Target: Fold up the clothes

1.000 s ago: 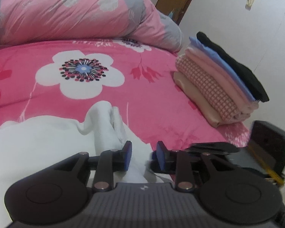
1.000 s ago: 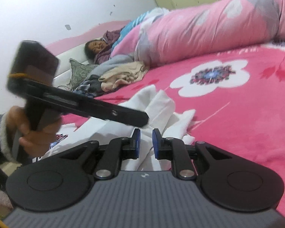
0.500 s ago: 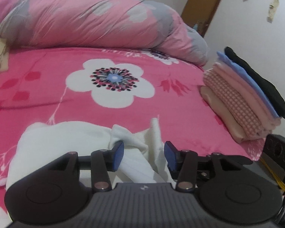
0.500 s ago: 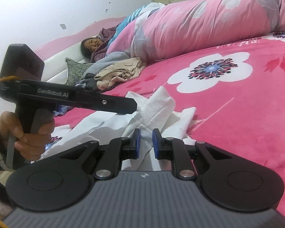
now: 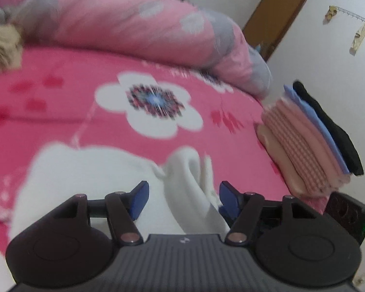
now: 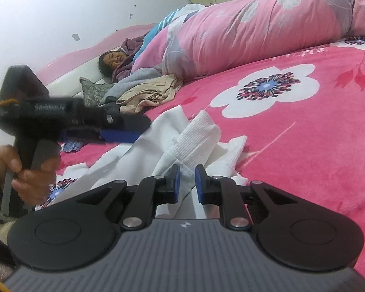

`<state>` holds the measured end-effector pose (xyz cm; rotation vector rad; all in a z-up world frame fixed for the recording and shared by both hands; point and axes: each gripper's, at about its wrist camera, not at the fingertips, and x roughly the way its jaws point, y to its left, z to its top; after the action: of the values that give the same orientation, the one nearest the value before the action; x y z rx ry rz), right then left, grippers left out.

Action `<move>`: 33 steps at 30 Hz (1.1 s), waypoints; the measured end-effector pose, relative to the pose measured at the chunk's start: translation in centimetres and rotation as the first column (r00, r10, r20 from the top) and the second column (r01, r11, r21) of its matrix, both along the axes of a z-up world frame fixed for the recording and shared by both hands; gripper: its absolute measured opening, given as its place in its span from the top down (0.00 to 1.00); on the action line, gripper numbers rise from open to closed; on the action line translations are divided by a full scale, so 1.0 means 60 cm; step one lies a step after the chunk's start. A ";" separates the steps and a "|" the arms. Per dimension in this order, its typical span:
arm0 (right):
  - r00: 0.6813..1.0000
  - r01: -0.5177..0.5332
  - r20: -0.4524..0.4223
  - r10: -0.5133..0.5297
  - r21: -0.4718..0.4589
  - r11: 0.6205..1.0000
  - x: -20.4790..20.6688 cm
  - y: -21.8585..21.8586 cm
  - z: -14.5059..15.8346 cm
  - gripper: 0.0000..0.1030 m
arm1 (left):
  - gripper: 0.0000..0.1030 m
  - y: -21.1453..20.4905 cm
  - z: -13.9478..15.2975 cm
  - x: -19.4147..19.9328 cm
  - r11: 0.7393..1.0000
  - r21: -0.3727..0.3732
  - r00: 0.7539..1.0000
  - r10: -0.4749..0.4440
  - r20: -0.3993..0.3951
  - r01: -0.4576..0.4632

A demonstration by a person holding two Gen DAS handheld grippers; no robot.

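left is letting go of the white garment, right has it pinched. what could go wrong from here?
1. The left gripper is opening with a bunched fold of the white garment between its fingers; the cloth may snag as it withdraws.
2. The right gripper holds only a narrow pinch of fabric; a pull could slip it free.
3. The folded stack sits close to the right of the left gripper, near the bed edge; a sweep could topple it.

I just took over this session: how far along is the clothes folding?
Done: a stack of folded clothes sits at the bed's edge. In hand: the white garment, bunched and unfolded; the right gripper pinches it, while the left gripper is opening with fabric between its jaws. Left: folding it, plus the beige clothes heaped near the pillow end.
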<state>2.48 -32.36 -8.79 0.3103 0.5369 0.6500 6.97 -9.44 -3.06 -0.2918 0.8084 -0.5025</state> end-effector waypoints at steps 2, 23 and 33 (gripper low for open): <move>1.000 0.005 0.001 -0.005 0.002 1.000 0.000 -0.001 0.000 0.87 | 0.53 -0.006 -0.013 0.004 1.000 0.006 1.000 0.004 -0.025 -0.003; 0.994 -0.094 0.027 0.103 -0.233 0.968 0.038 0.083 0.017 0.87 | 0.94 0.000 0.013 -0.011 0.986 -0.144 0.991 -0.068 0.119 0.085; 0.998 0.047 -0.020 -0.053 -0.219 0.975 -0.124 -0.011 0.024 0.87 | 0.47 -0.063 -0.052 0.019 0.961 -0.127 0.969 -0.246 0.001 0.244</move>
<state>-4.93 -33.03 -7.37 0.1253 0.6176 0.5330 8.10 -13.23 -6.17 -0.3137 0.8337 -0.7871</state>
